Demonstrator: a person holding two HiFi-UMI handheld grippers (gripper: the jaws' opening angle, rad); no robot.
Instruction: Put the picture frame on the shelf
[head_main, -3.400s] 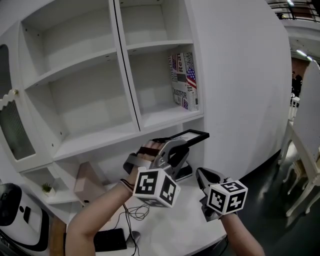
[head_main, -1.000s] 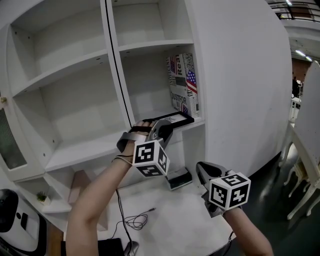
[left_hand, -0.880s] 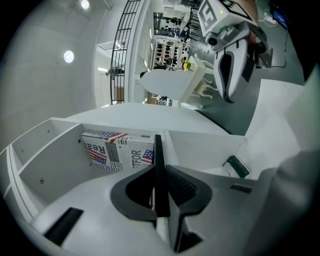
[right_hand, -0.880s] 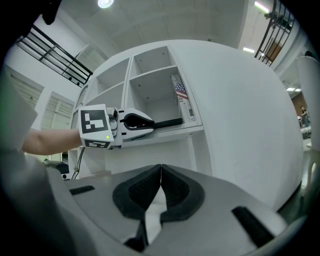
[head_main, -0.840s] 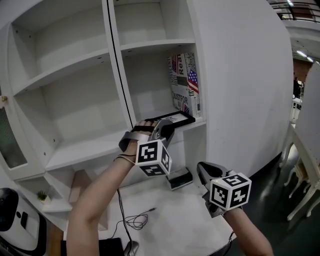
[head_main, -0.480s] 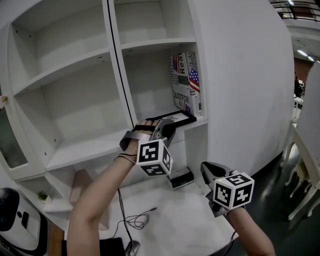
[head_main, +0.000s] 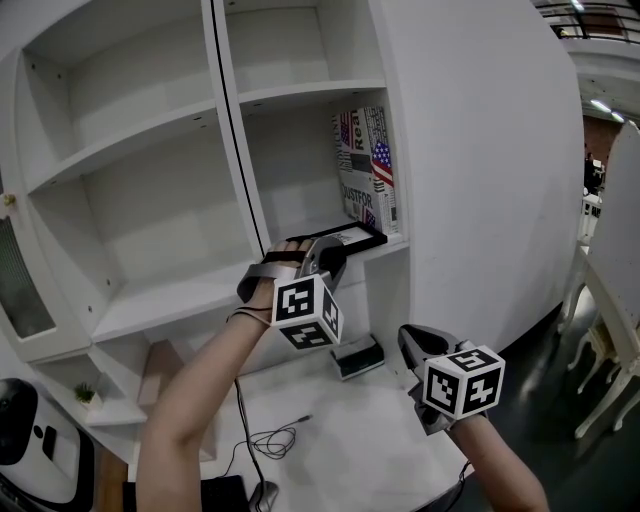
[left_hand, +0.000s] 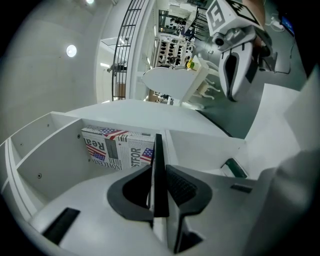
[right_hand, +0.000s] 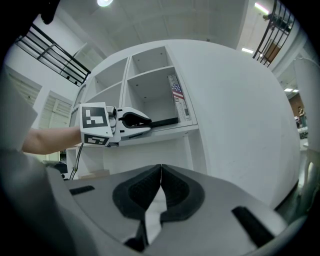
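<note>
The left gripper (head_main: 328, 257) is clamped on the frame (head_main: 352, 237). In the left gripper view its jaws press on either side of the thin black edge (left_hand: 159, 170), which runs straight out ahead of them. The frame lies flat, its far end reaching forward from the jaws over the shelf (head_main: 396, 246) in the right-hand bay of the white cabinet. I cannot tell whether it rests on the board or sits just above it. Straight ahead of the jaws, past the frame's tip, stand the books (left_hand: 117, 147) with flag-and-newsprint covers, upright against the bay's right wall (head_main: 365, 160).

The right gripper (head_main: 408, 345) hangs below and to the right of the left one, well apart from it, over the table (head_main: 370, 445). Its jaws are together (right_hand: 161, 187) and hold nothing. Up ahead of them its view shows the left gripper (right_hand: 141, 121) with the frame (right_hand: 166, 121) at the shelf edge.

Below the left gripper, on the table, lies a small dark box (head_main: 357, 355) — and nearer the person, a loose cable (head_main: 272, 440).
</note>
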